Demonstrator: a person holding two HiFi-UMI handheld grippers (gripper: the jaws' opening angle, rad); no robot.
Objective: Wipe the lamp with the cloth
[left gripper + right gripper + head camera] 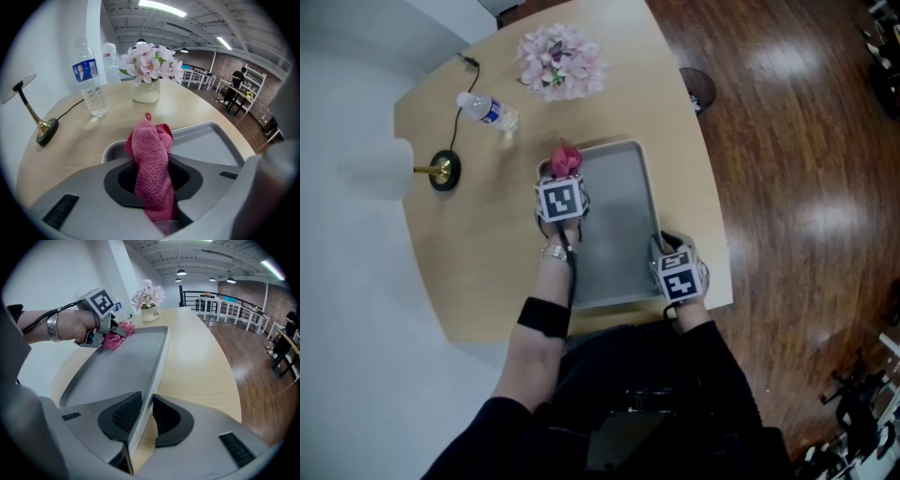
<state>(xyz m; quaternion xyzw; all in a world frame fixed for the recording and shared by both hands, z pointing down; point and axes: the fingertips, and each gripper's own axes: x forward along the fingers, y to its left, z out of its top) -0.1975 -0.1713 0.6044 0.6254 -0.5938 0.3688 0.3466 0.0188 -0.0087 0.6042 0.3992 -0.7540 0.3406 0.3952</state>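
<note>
A pink cloth point(566, 157) hangs bunched above the far left corner of the grey tray point(619, 202). My left gripper point(565, 178) is shut on it. In the left gripper view the cloth point(151, 154) fills the gap between the dark pads. The lamp point(377, 169), with a white shade, a brass stem and a black base, stands at the table's left edge, well to the left of the cloth. In the left gripper view the lamp point(29, 110) is at the far left. My right gripper point(669, 247) is shut on the tray's right rim point(157, 366) near its front corner.
A clear water bottle point(488, 112) lies beyond the lamp's base, and the lamp's black cord runs past it. A vase of pink flowers point(561, 61) stands at the table's far edge. Wooden floor lies to the right of the table.
</note>
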